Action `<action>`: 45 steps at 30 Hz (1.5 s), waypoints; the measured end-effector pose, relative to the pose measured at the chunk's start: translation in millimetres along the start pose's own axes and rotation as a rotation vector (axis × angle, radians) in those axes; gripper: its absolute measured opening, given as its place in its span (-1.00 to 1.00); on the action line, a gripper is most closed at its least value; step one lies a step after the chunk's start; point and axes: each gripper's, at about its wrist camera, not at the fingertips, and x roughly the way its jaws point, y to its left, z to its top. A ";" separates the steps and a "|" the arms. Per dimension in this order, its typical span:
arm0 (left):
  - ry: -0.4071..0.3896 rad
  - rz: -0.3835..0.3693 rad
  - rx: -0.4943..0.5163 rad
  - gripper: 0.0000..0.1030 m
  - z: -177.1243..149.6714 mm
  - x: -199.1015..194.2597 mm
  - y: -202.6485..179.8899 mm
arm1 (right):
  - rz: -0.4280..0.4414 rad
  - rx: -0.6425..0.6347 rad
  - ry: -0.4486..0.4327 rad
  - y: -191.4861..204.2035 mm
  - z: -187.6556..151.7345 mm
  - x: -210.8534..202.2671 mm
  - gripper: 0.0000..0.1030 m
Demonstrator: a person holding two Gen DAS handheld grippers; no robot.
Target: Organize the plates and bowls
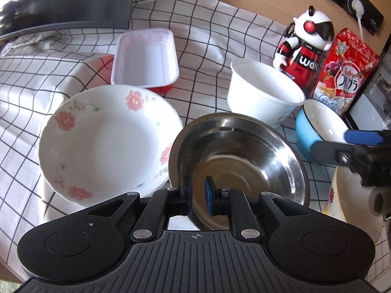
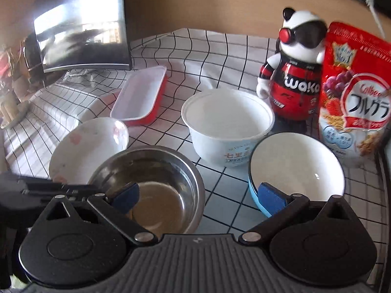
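Near the front edge of the checked tablecloth (image 1: 207,24) — steel bowl (image 1: 242,161), tilted, its near rim pinched between the narrowly set jaws of the left gripper (image 1: 198,196). Floral bowl (image 1: 107,141) is set just beside it, toward the left edge; white tub (image 2: 227,127) and red-sided tray (image 2: 141,95) are placed farther back. Right gripper (image 2: 199,196): spread wide, nothing held, positioned beside the blue bowl (image 2: 298,168), which is seen near the right edge. Step judged in hand — nesting the steel bowl. Advice: the rim grip is kept firm, the bowl is levelled before lowering, and contact with the floral bowl's rim is avoided.
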 end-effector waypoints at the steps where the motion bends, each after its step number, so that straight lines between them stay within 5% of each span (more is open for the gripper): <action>1: -0.004 -0.008 -0.009 -0.71 -0.6 -0.8 1.6 | 0.003 0.013 0.021 -1.9 3.4 6.1 1.00; 8: -0.047 -0.053 -0.078 -0.70 2.5 -13.6 14.9 | 0.133 0.081 0.116 2.9 20.7 51.6 0.74; 13: -0.079 -0.052 -0.175 -0.67 11.3 -39.2 31.8 | 0.028 -0.016 0.116 20.0 28.1 73.3 0.73; 18: 0.022 -0.105 -0.294 -0.66 9.8 -21.0 44.8 | -0.003 -0.081 0.142 25.4 22.9 88.5 0.72; 24: 0.081 -0.087 -0.232 -0.58 4.6 0.1 32.5 | -0.018 -0.089 0.155 26.9 9.7 97.0 0.69; 38: 0.190 -0.019 -0.140 -0.52 6.6 29.8 17.8 | 0.125 0.045 0.216 23.7 0.8 85.4 0.62; 45: 0.133 -0.032 -0.130 -0.52 10.9 10.0 20.0 | 0.162 0.108 0.204 22.6 8.9 70.1 0.62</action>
